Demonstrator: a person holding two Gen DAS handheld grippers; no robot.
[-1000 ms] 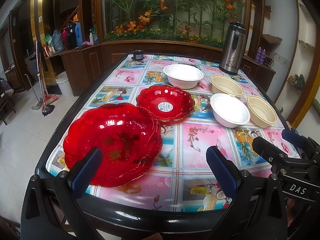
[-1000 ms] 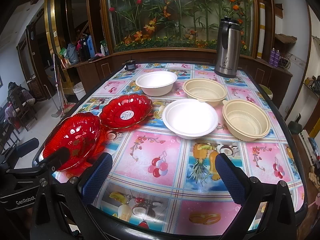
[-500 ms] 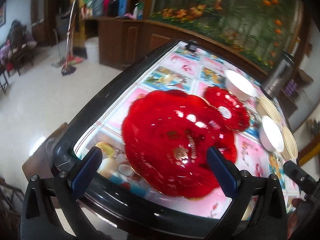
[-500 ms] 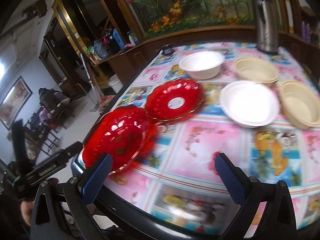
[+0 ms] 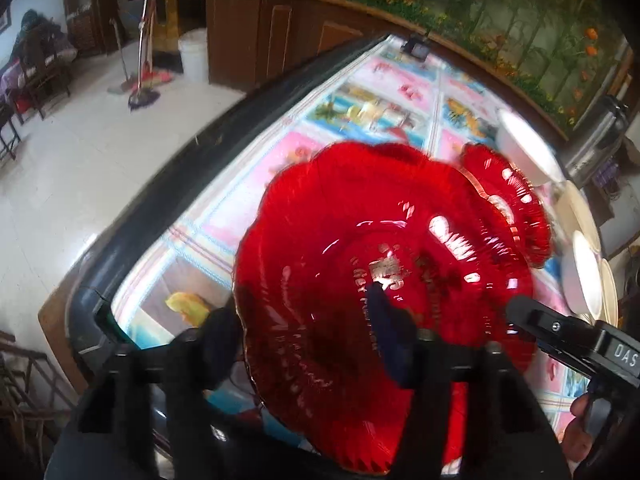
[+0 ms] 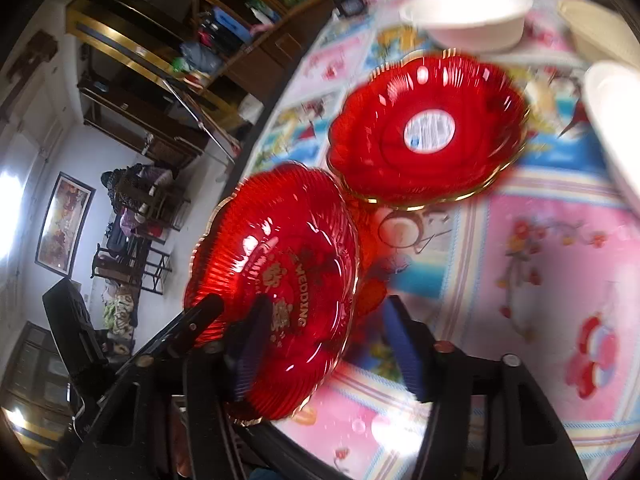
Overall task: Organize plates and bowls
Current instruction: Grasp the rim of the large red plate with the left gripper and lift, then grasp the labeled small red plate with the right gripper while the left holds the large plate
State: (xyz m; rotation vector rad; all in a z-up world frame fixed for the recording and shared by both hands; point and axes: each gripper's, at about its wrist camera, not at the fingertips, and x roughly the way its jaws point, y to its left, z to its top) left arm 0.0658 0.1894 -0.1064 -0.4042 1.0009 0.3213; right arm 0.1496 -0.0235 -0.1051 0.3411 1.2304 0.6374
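Observation:
A large red scalloped plate (image 5: 360, 248) with gold lettering sits near the table's front left corner. My left gripper (image 5: 304, 332) straddles its near rim, one finger under and one over; its jaws are narrowed around the rim. In the right wrist view the same plate (image 6: 280, 264) looks tilted, and my right gripper (image 6: 328, 348) also straddles its rim, partly closed. A smaller red plate (image 6: 428, 132) with a white sticker lies just behind. White bowls (image 6: 468, 16) and beige bowls (image 5: 576, 208) stand farther back.
The table has a dark raised rim (image 5: 160, 184) and a pictured cloth (image 6: 552, 264). A steel thermos (image 5: 600, 136) stands at the back right. The floor with a mop (image 5: 140, 80) lies to the left. The right gripper's body (image 5: 576, 344) crosses the left view.
Both grippers have moved in on the large red plate and narrowed their jaws around its rim. The plate now appears tilted up. Both views are blurred by motion.

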